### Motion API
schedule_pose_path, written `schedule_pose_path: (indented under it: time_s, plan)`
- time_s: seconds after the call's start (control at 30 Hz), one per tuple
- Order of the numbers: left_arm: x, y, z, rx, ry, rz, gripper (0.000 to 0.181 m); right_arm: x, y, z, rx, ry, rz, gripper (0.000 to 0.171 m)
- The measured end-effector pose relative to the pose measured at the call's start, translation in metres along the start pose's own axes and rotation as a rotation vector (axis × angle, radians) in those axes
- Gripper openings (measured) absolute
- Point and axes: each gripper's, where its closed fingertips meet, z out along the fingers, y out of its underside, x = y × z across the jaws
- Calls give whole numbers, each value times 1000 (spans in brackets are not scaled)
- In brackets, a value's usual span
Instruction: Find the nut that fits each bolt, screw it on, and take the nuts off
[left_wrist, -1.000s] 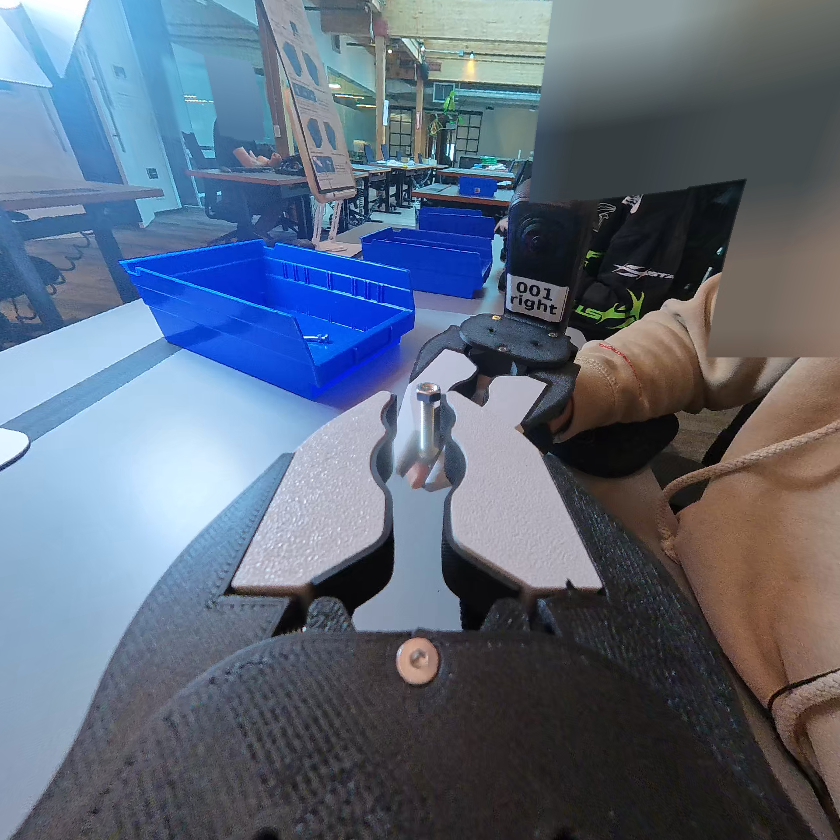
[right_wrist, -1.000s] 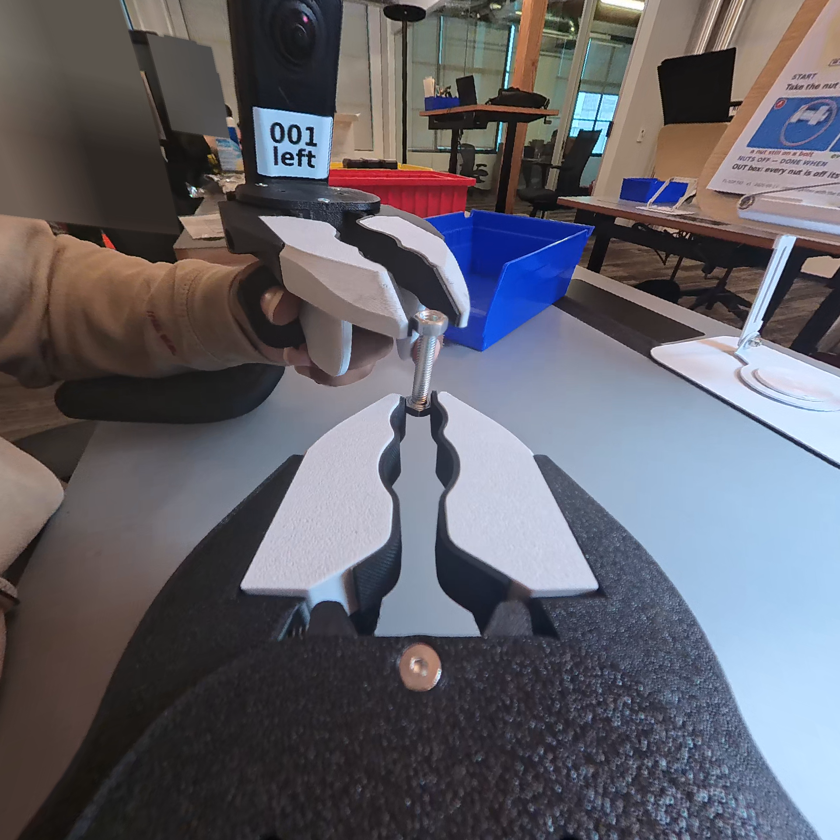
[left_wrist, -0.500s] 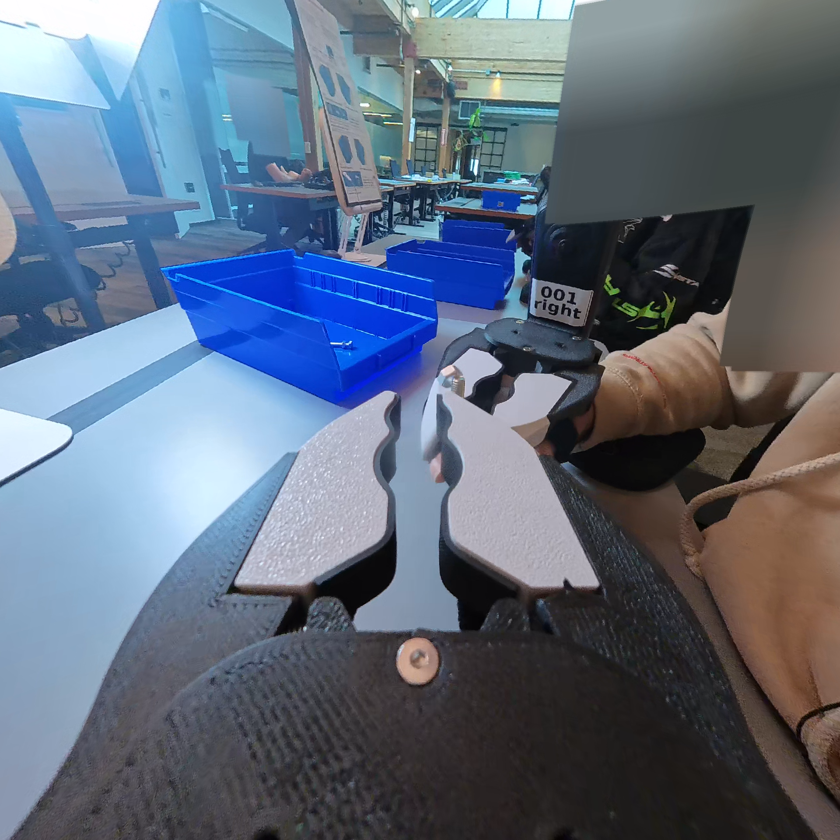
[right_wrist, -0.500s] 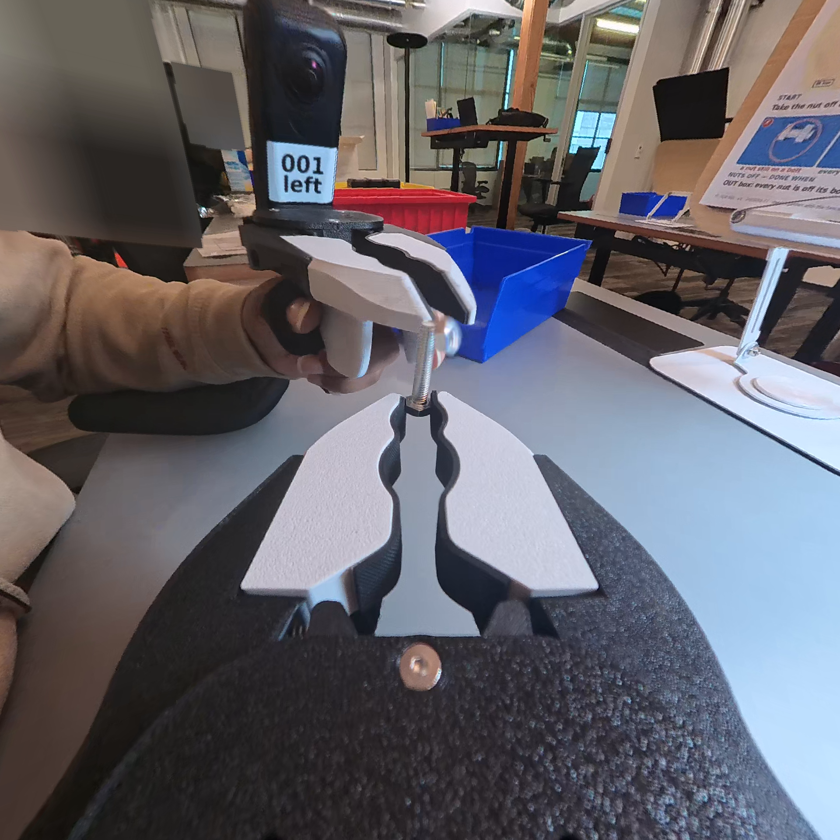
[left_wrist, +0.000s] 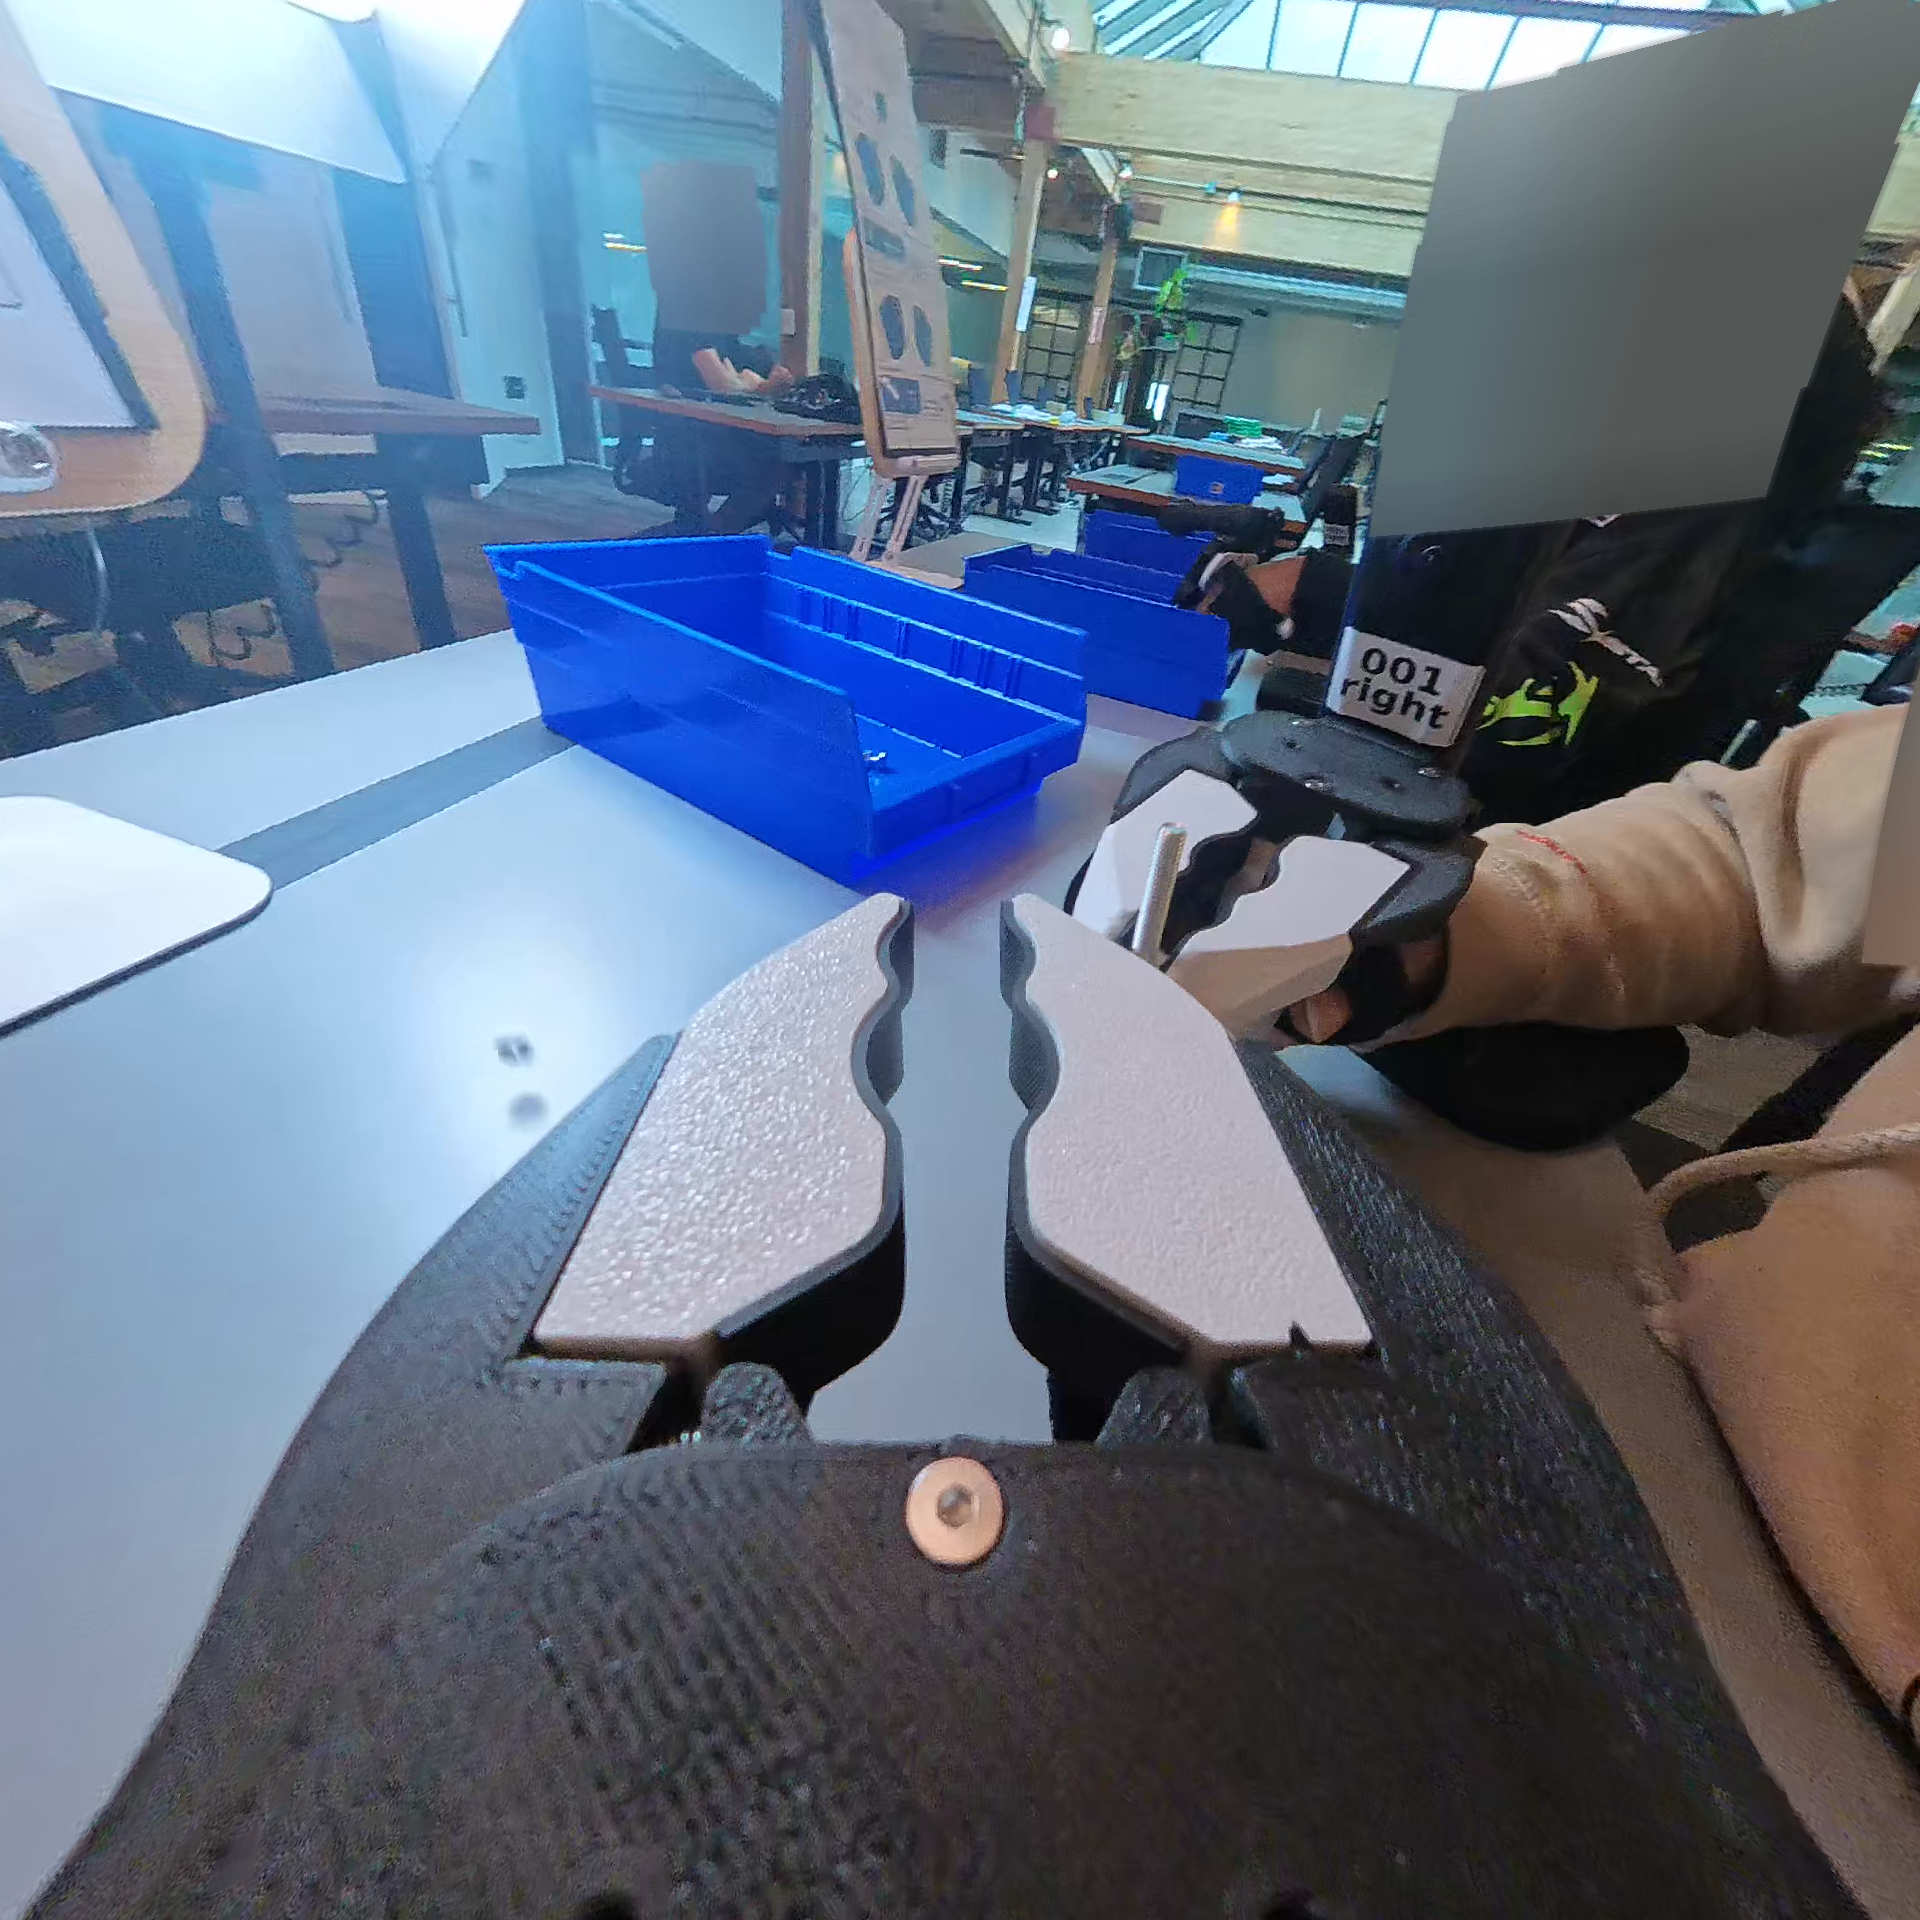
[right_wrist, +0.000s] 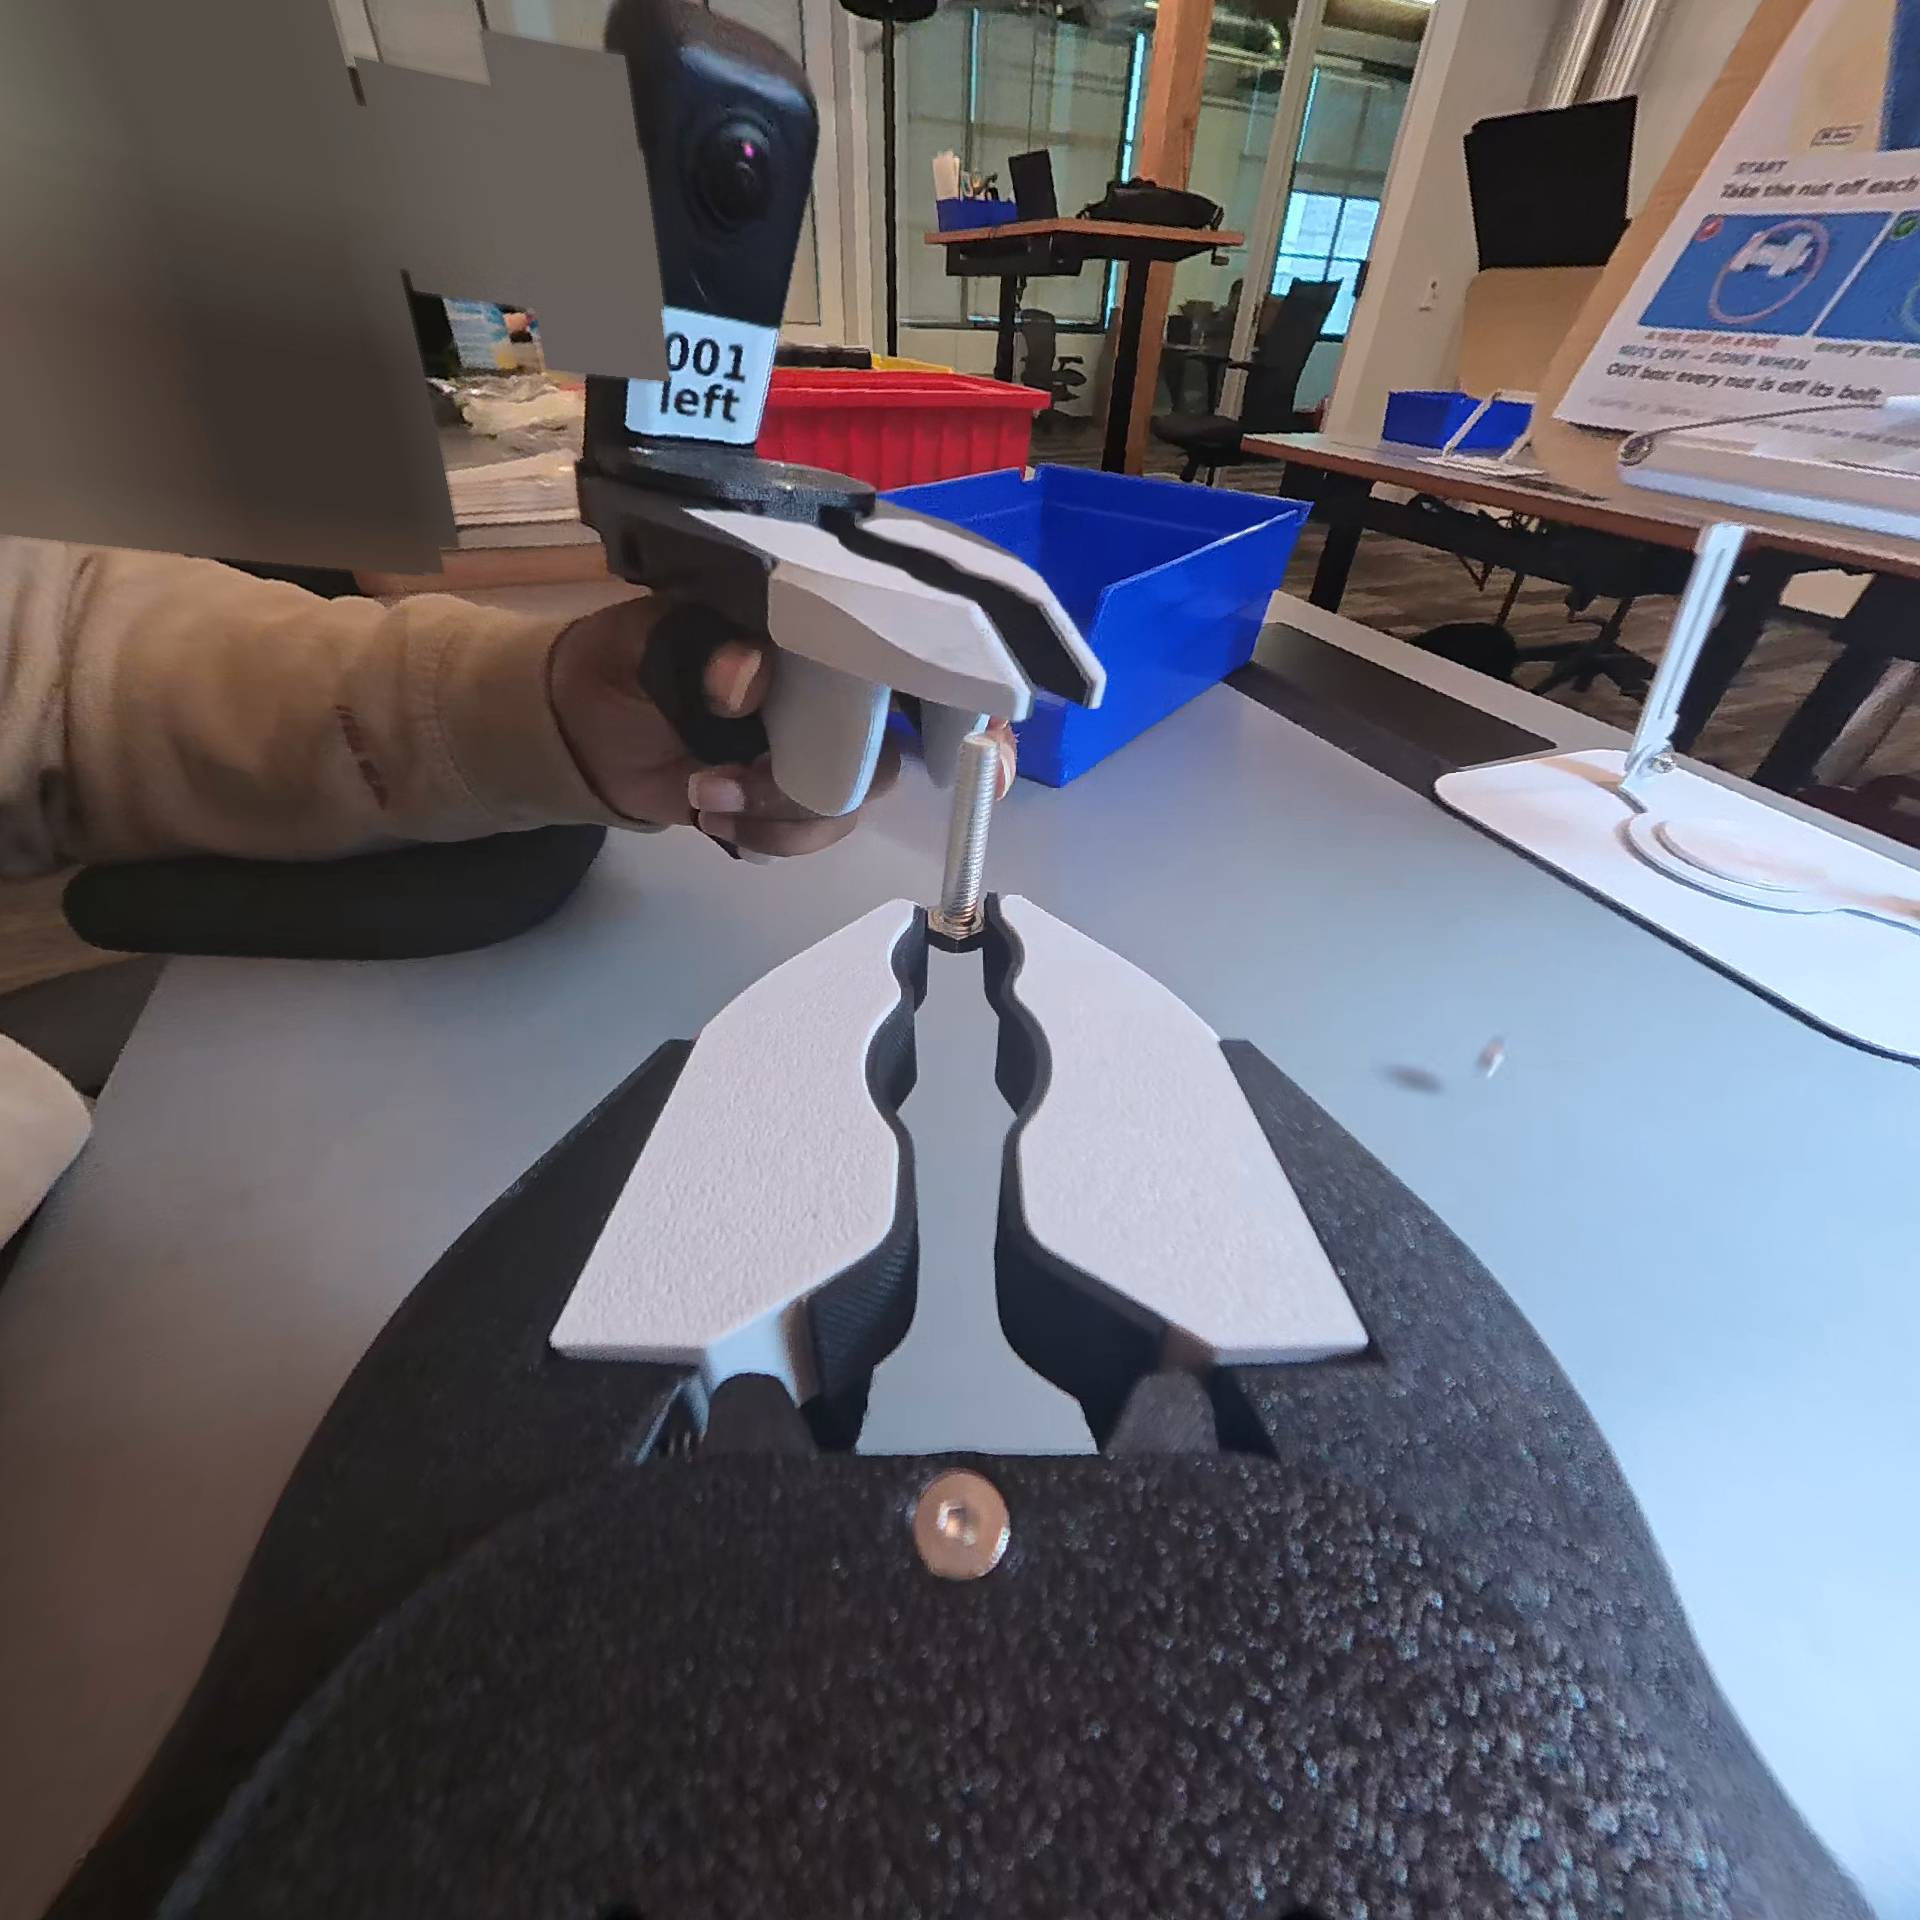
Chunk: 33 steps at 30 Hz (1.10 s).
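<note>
My right gripper (right_wrist: 954, 916) is shut on the head of a silver bolt (right_wrist: 969, 821), which stands upright with its bare threaded end up. The bolt also shows in the left wrist view (left_wrist: 1158, 883), held in the right gripper (left_wrist: 1174, 920). My left gripper (left_wrist: 956, 920) is empty, its jaws a narrow gap apart. In the right wrist view, the left gripper (right_wrist: 1044, 688) hovers just above the bolt's tip. A small nut (left_wrist: 509, 1049) is loose and blurred low over the grey table to the left. It also shows in the right wrist view (right_wrist: 1491, 1057).
A blue bin (left_wrist: 727, 707) stands on the table beyond the grippers, with a small bolt (left_wrist: 878, 764) inside; the bin also shows in the right wrist view (right_wrist: 1174, 613). A white sign-stand base (right_wrist: 1662, 862) lies at the table's side. More blue bins (left_wrist: 1101, 623) and a red bin (right_wrist: 894, 416) stand farther back. About 5 cm separates my left fingertips from my right.
The left gripper held the nut at the bolt's top. It has let go and pulled back. The nut is off the bolt and loose by the table; the thread end is bare.
</note>
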Motion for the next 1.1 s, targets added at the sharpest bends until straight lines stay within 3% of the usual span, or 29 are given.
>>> schedule_pose_path:
  time_s: [0.9,1.1]
  plan:
    - [-24,17,-1,-55,-109,2,14,5,2,-1,-1,13,31,10]
    - [-68,21,18,-111,-271,-13,15,14,0,-3,7,45,50,10]
